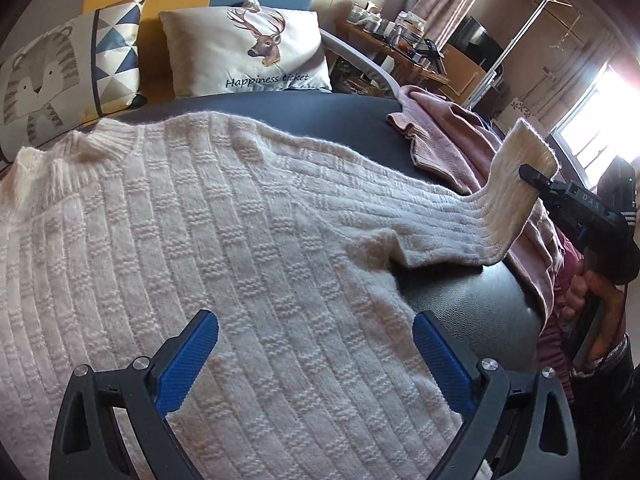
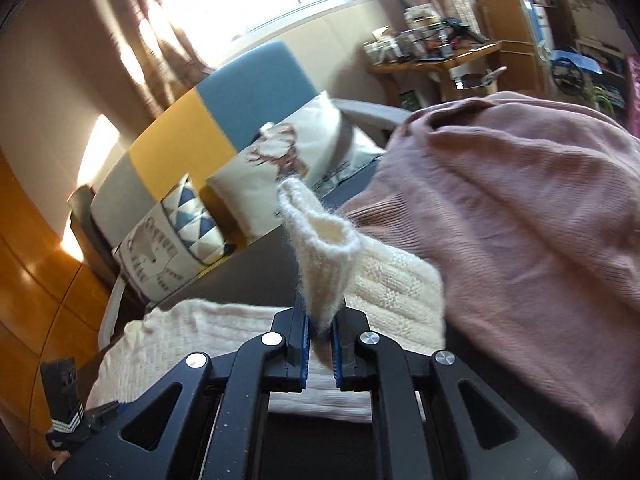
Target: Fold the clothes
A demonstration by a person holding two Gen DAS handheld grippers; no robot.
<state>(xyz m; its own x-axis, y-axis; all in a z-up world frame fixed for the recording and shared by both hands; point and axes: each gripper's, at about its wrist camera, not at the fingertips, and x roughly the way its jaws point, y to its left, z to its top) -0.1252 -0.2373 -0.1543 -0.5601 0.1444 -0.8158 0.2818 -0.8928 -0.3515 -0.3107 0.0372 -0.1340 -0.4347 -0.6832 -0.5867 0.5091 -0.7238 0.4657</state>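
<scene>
A cream knitted sweater (image 1: 208,240) lies spread flat on a dark table (image 1: 344,112), collar at the upper left. My left gripper (image 1: 316,344) hovers open over the sweater's body, blue pads wide apart with nothing between them. The sweater's right sleeve (image 1: 516,184) is lifted off the table at the right, its cuff pinched by my right gripper (image 1: 532,174), held by a hand (image 1: 596,304). In the right wrist view, my right gripper (image 2: 320,340) is shut on the cream sleeve cuff (image 2: 324,256), which stands up between the blue pads.
A pink knitted garment (image 1: 452,136) lies heaped at the table's right side, close beside the lifted sleeve (image 2: 520,208). Cushions (image 1: 248,48) lean against a yellow and blue sofa back beyond the table. A cluttered wooden desk (image 2: 440,56) stands further behind.
</scene>
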